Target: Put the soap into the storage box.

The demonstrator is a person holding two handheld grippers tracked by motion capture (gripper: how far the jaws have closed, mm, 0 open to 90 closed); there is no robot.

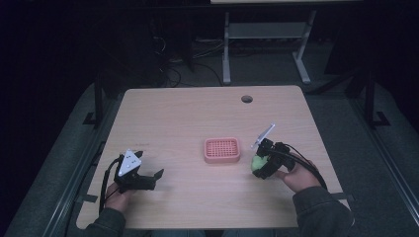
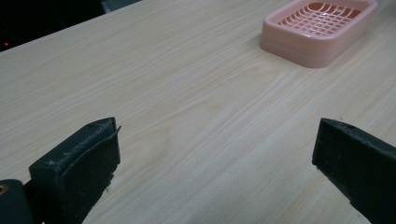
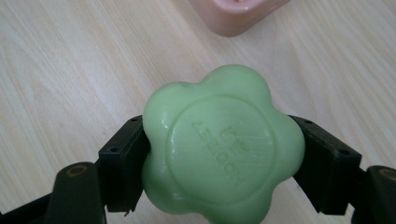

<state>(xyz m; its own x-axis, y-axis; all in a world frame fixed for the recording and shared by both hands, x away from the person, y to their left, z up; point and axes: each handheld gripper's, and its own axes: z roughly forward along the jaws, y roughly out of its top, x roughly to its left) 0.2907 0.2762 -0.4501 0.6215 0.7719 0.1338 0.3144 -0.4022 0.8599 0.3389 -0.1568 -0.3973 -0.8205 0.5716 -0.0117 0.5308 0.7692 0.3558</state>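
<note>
A green flower-shaped soap (image 3: 222,142) sits clamped between the two black jaws of my right gripper (image 3: 219,154); in the high view that gripper (image 1: 264,160) holds the soap (image 1: 258,163) just right of a pink slotted soap dish (image 1: 222,149) at the table's middle. The dish's corner (image 3: 238,16) lies just beyond the soap in the right gripper view. My left gripper (image 1: 148,175) rests low at the front left, jaws wide apart with bare wood between them (image 2: 215,158). The dish (image 2: 320,28) shows far off at its upper right.
The wooden table (image 1: 188,118) has a round cable hole (image 1: 246,98) near its far edge. Behind it stands a white desk frame (image 1: 267,44) on a dark floor with cables. The person's sleeves (image 1: 321,212) come in at the front edge.
</note>
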